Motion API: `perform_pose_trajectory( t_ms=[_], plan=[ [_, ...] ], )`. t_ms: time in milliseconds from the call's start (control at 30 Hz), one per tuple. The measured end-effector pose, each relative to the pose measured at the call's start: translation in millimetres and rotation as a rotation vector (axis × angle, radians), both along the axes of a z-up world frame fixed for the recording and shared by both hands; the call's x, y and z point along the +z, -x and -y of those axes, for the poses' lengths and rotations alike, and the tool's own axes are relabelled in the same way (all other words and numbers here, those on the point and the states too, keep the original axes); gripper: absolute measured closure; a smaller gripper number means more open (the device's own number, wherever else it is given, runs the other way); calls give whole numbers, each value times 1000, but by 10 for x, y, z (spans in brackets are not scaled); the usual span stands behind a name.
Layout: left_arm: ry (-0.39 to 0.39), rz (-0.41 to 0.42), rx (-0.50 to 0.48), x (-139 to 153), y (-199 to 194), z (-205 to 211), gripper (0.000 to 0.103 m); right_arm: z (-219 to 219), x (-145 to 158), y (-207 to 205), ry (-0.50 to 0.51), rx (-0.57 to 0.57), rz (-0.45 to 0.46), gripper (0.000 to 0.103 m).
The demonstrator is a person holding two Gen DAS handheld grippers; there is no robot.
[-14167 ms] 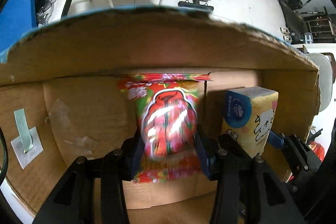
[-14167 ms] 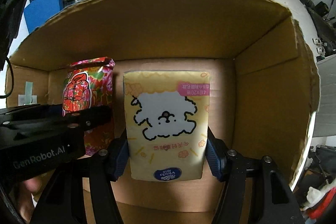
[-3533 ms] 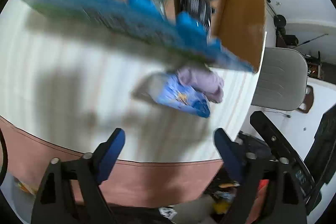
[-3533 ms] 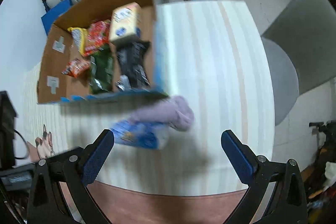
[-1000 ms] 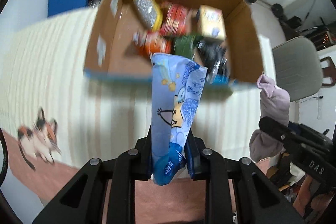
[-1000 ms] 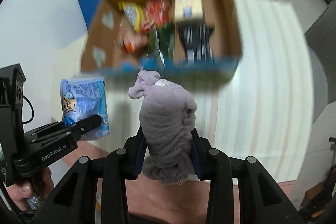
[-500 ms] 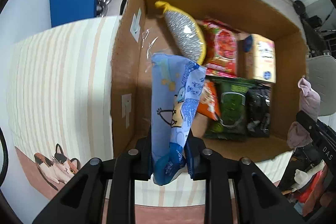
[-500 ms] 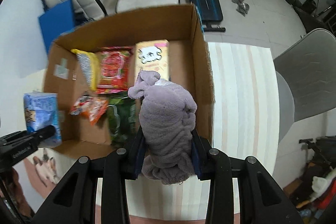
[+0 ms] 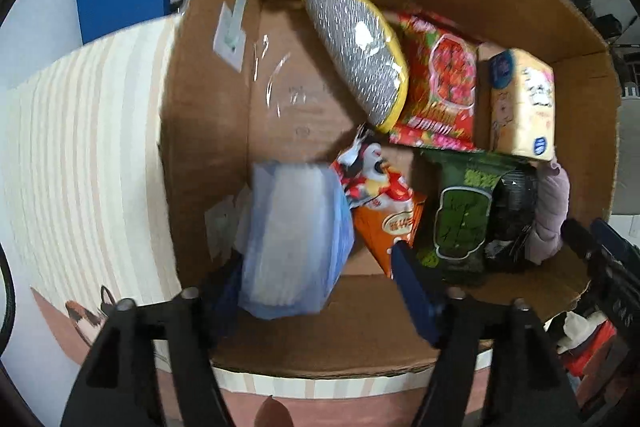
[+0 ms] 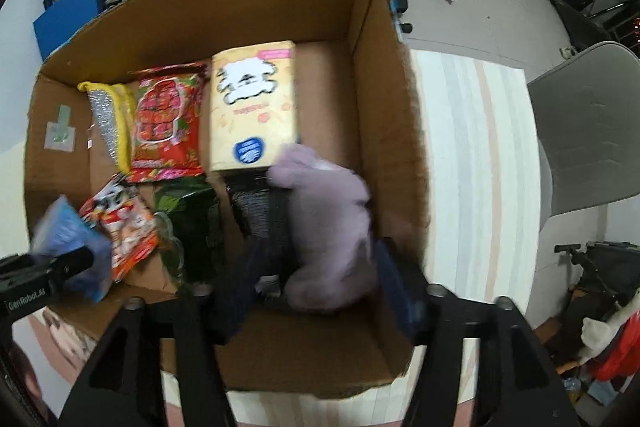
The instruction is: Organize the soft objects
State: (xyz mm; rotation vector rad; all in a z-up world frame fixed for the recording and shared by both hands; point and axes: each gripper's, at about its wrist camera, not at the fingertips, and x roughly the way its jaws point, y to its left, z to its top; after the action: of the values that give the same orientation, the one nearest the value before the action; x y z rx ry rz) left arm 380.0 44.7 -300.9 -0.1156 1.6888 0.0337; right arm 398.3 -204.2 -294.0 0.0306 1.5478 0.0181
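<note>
Cardboard box [image 10: 384, 75] on striped table [image 10: 480, 155], seen from above. Left gripper [image 9: 316, 279] over near-left corner of box, fingers apart; blue tissue pack [image 9: 292, 239], blurred, between them, touching or free of the pads not discernible. Right gripper [image 10: 320, 287] over near-right corner, fingers apart; purple cloth [image 10: 328, 231], blurred, between them, against right wall of box. Back row of box: yellow-edged mitt [image 9: 356, 51], red packet [image 9: 440, 87], yellow tissue pack [image 10: 256, 107]. Front row: orange snack bag [image 9: 384, 203], green packet [image 9: 464, 215], black packet [image 10: 260, 207].
</note>
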Motion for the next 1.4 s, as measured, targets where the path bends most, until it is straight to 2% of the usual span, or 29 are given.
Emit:
perform_pose_trajectory(
  t_ms=[33, 67, 133, 233, 300, 533, 1000, 1200, 1400],
  plan=[
    [-4, 9, -7, 32, 5, 16, 26, 13, 54, 28, 6, 2, 10, 17],
    [-5, 14, -10, 53, 11, 25, 25, 3, 81, 38, -2, 2, 21, 17],
    [-12, 32, -12, 110, 35, 44, 14, -14, 108, 50, 4, 2, 25, 15],
    [-20, 74, -8, 211, 93, 63, 11, -36, 153, 77, -8, 7, 37, 3],
    [-24, 93, 0, 256, 137, 71, 1, -83, 199, 123, -2, 24, 48, 0],
    [-23, 196, 25, 488, 309, 111, 1, -188, 322, 272, 11, 58, 81, 0],
    [-65, 249, 1, 653, 480, 229, 1, -155, 427, 495, -1, 28, 116, 0],
    [-74, 339, -5, 1021, 627, 276, 1, -93, 611, 627, -9, 18, 153, 0],
    [-62, 451, -4, 1541, 950, 337, 1, -69, 1070, 904, -22, 30, 238, 0]
  ],
)
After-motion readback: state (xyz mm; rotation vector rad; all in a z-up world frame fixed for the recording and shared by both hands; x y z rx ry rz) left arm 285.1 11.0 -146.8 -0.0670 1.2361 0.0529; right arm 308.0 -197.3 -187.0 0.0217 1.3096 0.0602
